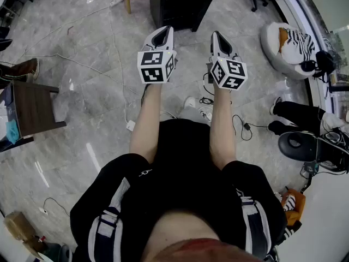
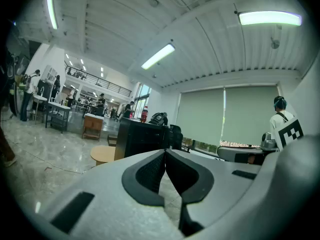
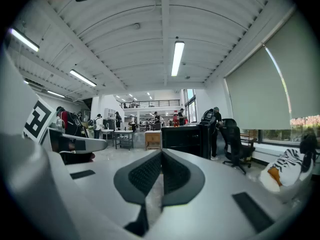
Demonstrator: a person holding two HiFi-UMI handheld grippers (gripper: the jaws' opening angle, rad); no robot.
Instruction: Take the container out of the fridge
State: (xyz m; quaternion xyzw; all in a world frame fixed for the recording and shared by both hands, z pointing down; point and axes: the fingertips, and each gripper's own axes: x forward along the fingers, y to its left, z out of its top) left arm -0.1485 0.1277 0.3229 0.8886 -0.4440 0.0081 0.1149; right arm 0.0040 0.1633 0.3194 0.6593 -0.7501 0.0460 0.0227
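Grey left gripper [image 1: 162,33] and right gripper [image 1: 217,36] (both empty), jaws pressed together, face a black cabinet [image 1: 182,7], possibly the fridge.

- Black box-shaped unit [image 1: 180,10], apparently the fridge, though its type cannot be confirmed: it stands upright on the floor [image 1: 92,97].
- Position: ahead of both grippers, past their tips and well apart from them.
- Seen from the left gripper [image 2: 165,153], it sits slightly left of the tips. From the right gripper [image 3: 161,155], it sits slightly right.
- Visible faces are dark, flat and plain. Whether the door is open or closed cannot be told.
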